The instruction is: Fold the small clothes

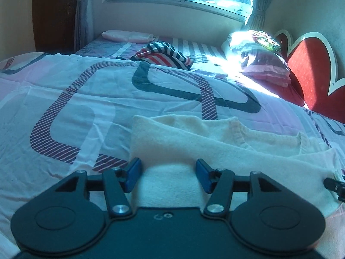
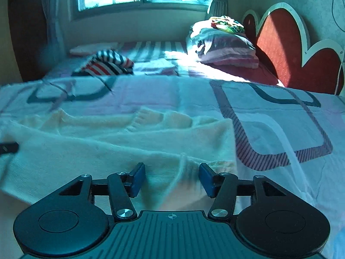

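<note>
the cream knitted sweater [image 1: 215,142] lies spread on the bedspread [image 1: 75,99], partly folded, a ribbed cuff or hem turned up across its middle and a doubled layer along its near edge. it is the landmark here: the left gripper [image 1: 168,176] hangs over its near left part, the right gripper [image 2: 171,179] over its near right corner, where a raised crease runs between the blue pads. both sets of jaws stand about half open with fabric under the gap but nothing pinched; neither has hold of the sweater. beyond the sweater a striped garment [image 1: 163,52] waits in a heap, and farther right a pillow [image 1: 265,64] sits against the red heart-shaped headboard [image 1: 310,64].

judging from this, one fold is laid and released. the next move calls for both grippers to pick a fresh edge, likely the near hem or a side, closing on one layer stack evenly so the knit does not skew.

no readable brand, label or writing shows anywhere.
</note>
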Tool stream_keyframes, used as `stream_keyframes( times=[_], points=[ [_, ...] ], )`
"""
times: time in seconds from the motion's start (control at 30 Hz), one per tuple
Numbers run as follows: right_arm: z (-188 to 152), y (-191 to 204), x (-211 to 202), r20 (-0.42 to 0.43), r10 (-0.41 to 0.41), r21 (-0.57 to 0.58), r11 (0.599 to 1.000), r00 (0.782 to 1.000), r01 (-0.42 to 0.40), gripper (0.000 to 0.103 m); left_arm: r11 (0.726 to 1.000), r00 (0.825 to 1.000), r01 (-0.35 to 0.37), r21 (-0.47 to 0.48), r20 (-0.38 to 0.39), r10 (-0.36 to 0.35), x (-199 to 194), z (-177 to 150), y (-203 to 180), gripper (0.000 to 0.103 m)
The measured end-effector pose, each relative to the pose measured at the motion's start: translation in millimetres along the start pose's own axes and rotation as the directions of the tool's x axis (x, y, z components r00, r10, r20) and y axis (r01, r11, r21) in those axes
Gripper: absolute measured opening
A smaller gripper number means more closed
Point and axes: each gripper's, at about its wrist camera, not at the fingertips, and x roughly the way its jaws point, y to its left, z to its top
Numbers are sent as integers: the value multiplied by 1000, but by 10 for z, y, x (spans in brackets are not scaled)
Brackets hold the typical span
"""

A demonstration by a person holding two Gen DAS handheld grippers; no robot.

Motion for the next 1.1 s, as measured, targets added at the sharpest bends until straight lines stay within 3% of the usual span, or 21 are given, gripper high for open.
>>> stream_keyframes(
  times=[0.17, 0.3, 0.43, 0.5, 0.67, 0.83, 1.1],
  points=[
    [23, -60, 16, -9, -22, 28, 999, 1000, 23, 55, 999, 1000, -21, 23, -8, 22, -60, -1, -66, 54],
    [-49, -40, -251, 39, 27, 38, 999, 999, -29, 55, 998, 1000, -10, 68, 24, 9, -330, -127, -130, 58],
    [-181, 54, -418, 44, 46, -5, 999, 998, -46, 55, 995, 1000, 17, 93, 18, -18, -543, -327, -194, 60],
    [-268, 78, -363, 15, 13, -37, 999, 1000, -12, 55, 994, 1000, 18, 104, 4, -18, -573, -424, -228, 63],
    [-333, -85, -503, 0, 23, 47, 999, 1000, -23, 56, 991, 1000, -10, 131, 1, 10, -644, -492, -244, 62],
    [-449, -75, -887, 35, 71, 32, 997, 997, -72, 56, 991, 1000, 26, 132, 9, -28, -899, -540, -286, 62],
    [-725, 178, -1247, 22, 163, 13, 986, 986, -164, 56, 975, 993, 116, 190, -46, -109, -1166, -950, -611, 63]
  ],
)
